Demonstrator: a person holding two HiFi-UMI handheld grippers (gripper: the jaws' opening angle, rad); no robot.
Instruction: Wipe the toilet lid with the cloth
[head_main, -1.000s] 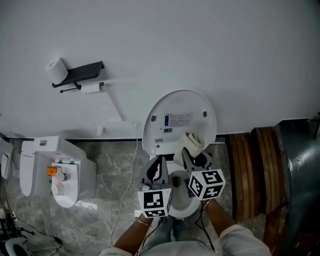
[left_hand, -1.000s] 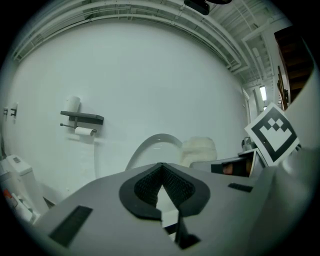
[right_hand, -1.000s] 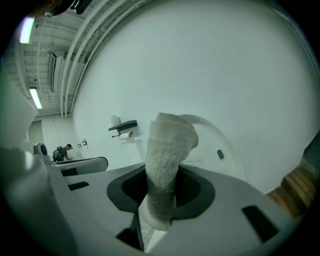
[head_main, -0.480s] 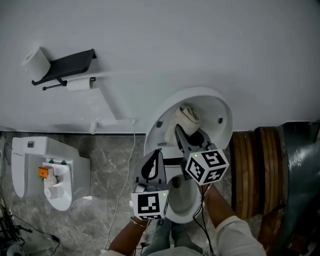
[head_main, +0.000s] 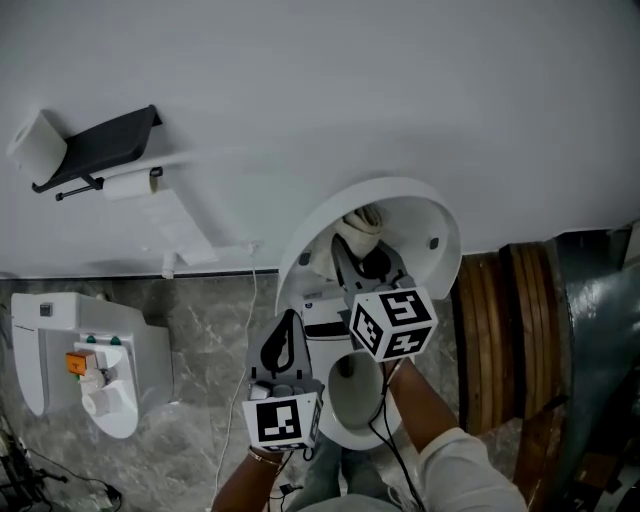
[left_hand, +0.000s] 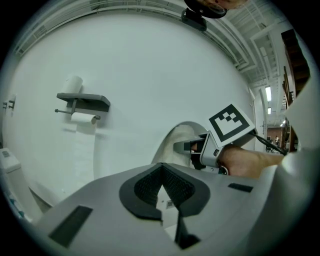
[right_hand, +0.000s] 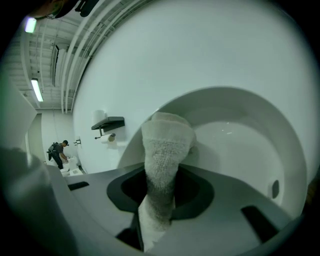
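Observation:
The white toilet lid (head_main: 425, 225) stands raised against the wall. My right gripper (head_main: 352, 252) is shut on a rolled white cloth (head_main: 358, 224) and holds it against the upper part of the lid's inner face. In the right gripper view the cloth (right_hand: 165, 150) sticks up from between the jaws of the right gripper (right_hand: 161, 192), with the lid (right_hand: 240, 145) just behind it. My left gripper (head_main: 289, 322) is shut on nothing and hangs left of the bowl (head_main: 350, 425), apart from the lid. The left gripper (left_hand: 161, 189) sees the lid (left_hand: 172, 145) and the right gripper's marker cube (left_hand: 230, 125).
A dark shelf (head_main: 95, 148) with a paper roll (head_main: 35, 145) and a roll holder (head_main: 130, 183) is on the wall at left. Another white toilet unit (head_main: 85, 365) stands far left. Wooden slats (head_main: 500, 330) flank the toilet on the right. A cable (head_main: 240, 385) trails on the marble floor.
My right gripper has carried the cloth from the lid's lower part up to near its top rim. The left gripper has dropped lower in the head view, still shut.

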